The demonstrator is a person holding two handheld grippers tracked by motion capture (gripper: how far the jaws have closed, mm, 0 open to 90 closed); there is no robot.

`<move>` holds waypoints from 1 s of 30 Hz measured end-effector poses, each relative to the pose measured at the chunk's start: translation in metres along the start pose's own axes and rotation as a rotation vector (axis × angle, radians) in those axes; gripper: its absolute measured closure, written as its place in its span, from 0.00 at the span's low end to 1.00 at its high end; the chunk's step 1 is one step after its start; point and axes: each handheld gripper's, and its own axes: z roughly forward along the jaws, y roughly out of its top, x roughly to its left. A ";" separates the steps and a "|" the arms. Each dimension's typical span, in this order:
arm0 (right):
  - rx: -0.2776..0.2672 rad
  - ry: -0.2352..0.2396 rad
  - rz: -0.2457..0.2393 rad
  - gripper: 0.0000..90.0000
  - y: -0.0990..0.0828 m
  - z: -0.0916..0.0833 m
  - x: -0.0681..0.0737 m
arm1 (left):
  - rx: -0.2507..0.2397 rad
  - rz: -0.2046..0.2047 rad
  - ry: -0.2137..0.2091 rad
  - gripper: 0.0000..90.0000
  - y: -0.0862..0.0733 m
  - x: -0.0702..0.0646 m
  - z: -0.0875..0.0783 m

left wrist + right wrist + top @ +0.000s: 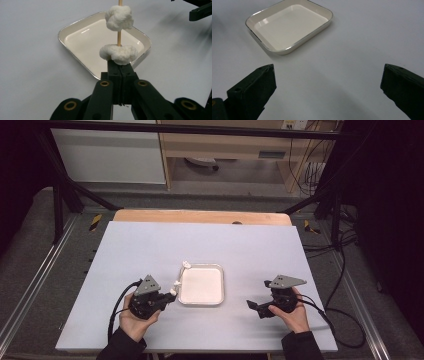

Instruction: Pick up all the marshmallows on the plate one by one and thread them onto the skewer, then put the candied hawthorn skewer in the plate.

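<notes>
1. The left gripper [119, 71] is clenched on a wooden skewer [119, 37] carrying two marshmallows [119, 18], held over the tray [75, 53] ahead so pieces can drop in.
2. The right gripper [328, 92] is released and empty, its jaws wide, the tray ahead and to its left; likely ready to strip a marshmallow.

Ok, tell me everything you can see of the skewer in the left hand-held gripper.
The skewer is a thin, pale wooden stick, straight and running away from the left hand-held gripper, whose jaws are shut on its near end. Two white, fluffy, marshmallow-like lumps are threaded on it: one right against the jaw tips, another further along, with bare stick between. It hangs above the near corner of the empty cream tray, apparently touching nothing but the jaws. Its far tip is cut off by the frame.
</notes>
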 end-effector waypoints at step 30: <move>0.012 -0.028 0.058 0.01 -0.032 -0.014 -0.016 | 0.346 -0.029 0.064 0.99 0.039 0.003 0.086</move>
